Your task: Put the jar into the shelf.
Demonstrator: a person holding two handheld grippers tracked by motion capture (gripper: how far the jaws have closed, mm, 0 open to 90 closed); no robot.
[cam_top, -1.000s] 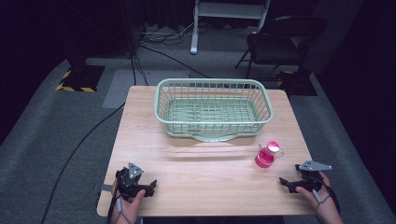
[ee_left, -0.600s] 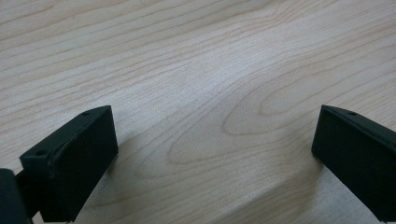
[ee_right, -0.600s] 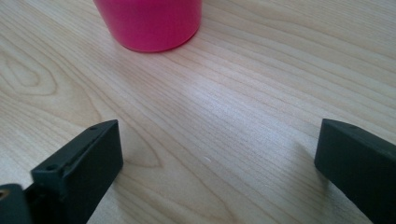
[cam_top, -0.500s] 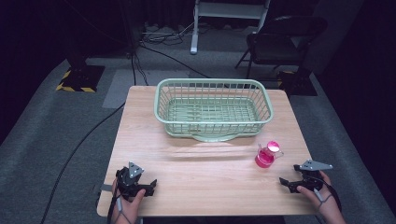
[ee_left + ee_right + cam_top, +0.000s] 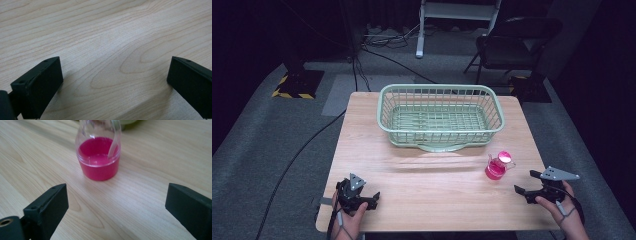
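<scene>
Approach first: my right gripper (image 5: pixel 523 191), jaws spread wide, faces the small clear bottle of pink liquid (image 5: pixel 498 166) standing near-right of the pale green wire basket (image 5: pixel 439 116); I straddle its base squarely. Left gripper (image 5: pixel 368 199) rests released.

The worktop (image 5: pixel 432 175) is brightly lit from above, while the floor and room around it are dim and nearly black at the far corners. The green basket (image 5: pixel 441 115) drops a soft shadow toward the near edge. The high view is a bit grainy. In the right gripper view the pink bottle (image 5: pixel 98 157) looks sharp low down, and its clear top shines and blurs.
</scene>
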